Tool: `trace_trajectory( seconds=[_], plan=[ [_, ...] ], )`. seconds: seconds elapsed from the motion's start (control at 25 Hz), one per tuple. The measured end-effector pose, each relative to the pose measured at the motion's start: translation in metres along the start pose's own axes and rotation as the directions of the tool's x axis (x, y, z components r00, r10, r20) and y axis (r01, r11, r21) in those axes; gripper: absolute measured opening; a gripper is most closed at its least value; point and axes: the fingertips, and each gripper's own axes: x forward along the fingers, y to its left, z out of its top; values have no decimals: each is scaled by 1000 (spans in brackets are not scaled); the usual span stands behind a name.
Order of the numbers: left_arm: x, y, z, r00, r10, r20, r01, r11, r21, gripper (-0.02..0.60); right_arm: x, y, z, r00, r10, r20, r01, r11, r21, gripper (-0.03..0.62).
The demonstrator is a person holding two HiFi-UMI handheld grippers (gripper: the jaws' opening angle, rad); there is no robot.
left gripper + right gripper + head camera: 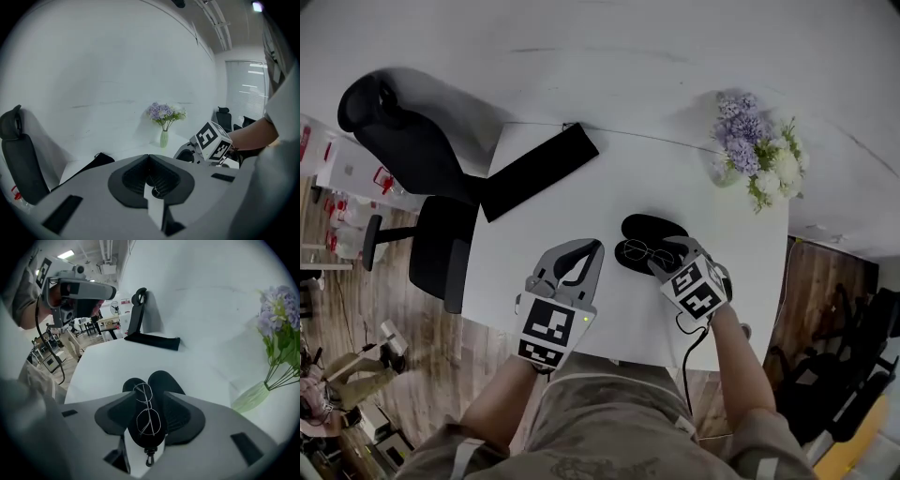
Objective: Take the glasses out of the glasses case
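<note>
Around the black soft oval glasses case [161,380], which lies open on the white bench [581,206], your right claw [673,255] stands with its jaws spread wide. One jaw is on each side of the case and neither presses on anything. Thin round wire-rimmed glasses [149,420] lie on the opened case, so I judge the opening done and the taking out wholly left: close on the frame and lift it clear. Left of the case, your left claw [149,157] has its jaws closed together, empty. Between the case and the long flat black pouch [539,171] beyond it to the left, the bench is bare and gives you room. A pale vase of lilac and white flowers [755,150] stands beyond the case to the right. On your side of the case, the bench's edge runs near.
</note>
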Motion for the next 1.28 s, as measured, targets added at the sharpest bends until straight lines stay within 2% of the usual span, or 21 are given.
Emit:
trace_trajectory(
  seconds=[0.2, 0.48, 0.64, 0.72, 0.8, 1.12, 1.16, 1.28],
  plan=[
    [13, -4, -29, 999, -9, -50, 9, 1000, -13, 15, 29, 5, -18, 997, 28, -76, -31, 998, -48, 195],
    [17, -5, -56, 995, -20, -96, 14, 998, -55, 15, 49, 13, -40, 987, -1, -164, -23, 989, -146, 191],
    [17, -2, -63, 994, -23, -108, 16, 998, -64, 15, 52, 14, -40, 988, -52, -142, 24, 982, -186, 173],
    [17, -2, -65, 994, -26, -110, 18, 998, -65, 15, 53, 16, -38, 990, -58, -127, 33, 980, -196, 129],
    [17, -3, -65, 994, -29, -108, 23, 998, -64, 15, 54, 18, -38, 990, -65, -128, 38, 979, -202, 115],
    [3, -4, -55, 995, -35, -88, 31, 999, -39, 15, 32, 9, -20, 993, -103, -59, 98, 992, -85, 103],
    [0, -3, -52, 996, -33, -83, 30, 999, -35, 15, 26, 7, -14, 993, -117, -36, 114, 991, -72, 34],
    [-8, 0, -39, 998, -28, -60, 27, 999, -21, 15, 4, 4, 6, 989, -142, 34, 143, 989, -21, 34]
  ],
)
